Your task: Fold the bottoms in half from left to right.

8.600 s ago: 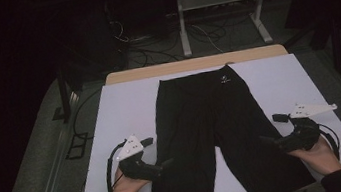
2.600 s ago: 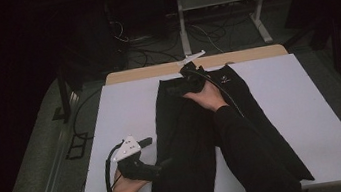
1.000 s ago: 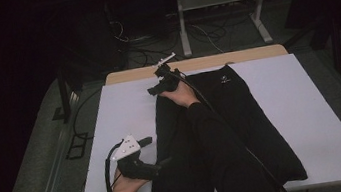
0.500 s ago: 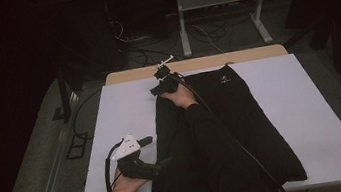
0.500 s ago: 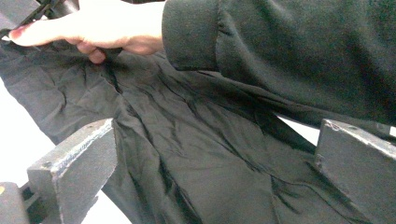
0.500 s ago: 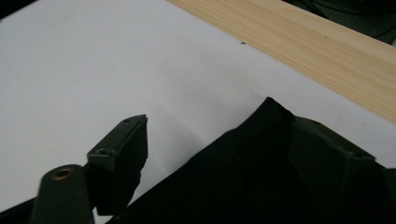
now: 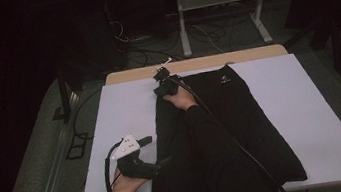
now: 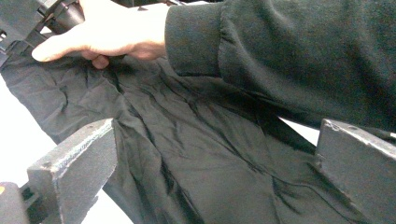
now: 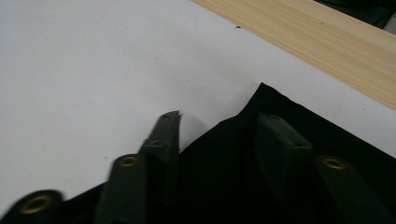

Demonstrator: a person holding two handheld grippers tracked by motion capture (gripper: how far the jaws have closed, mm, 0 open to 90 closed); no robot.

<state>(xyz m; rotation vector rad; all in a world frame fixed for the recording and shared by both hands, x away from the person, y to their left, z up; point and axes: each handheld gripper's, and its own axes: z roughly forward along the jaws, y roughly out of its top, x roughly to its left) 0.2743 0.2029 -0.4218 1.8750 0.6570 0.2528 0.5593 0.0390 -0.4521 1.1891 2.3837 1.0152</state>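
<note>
Black shorts [image 7: 224, 134] are lying flat on the white worktop [image 7: 321, 105], waistband toward the far edge, with the left leg folded over toward the middle so the garment is sitting in a narrower strip. A small pale logo [image 7: 226, 80] is showing near the waistband.

Right gripper [image 7: 164, 82] is reaching across to the far left corner of the shorts, close to the wooden strip [image 7: 204, 63] along the far edge of the worktop. In the right gripper view its 2 jaws are standing part open, one over the white surface just beside the cloth edge, the other over the black fabric [image 9: 289, 158]; the jaws have just been closing. The fabric corner is sitting between them, but I cannot tell whether the pads are pressing it yet.

Left gripper [image 7: 155, 166] is resting at the near left edge of the shorts, held in the left hand [image 7: 123, 189]. In the left gripper view its jaws are standing wide apart, released, with wrinkled black cloth [image 8: 187, 158] lying between and beyond them, and the person's dark sleeve [image 8: 289, 51] and right hand [image 8: 107, 32] crossing above.
</note>
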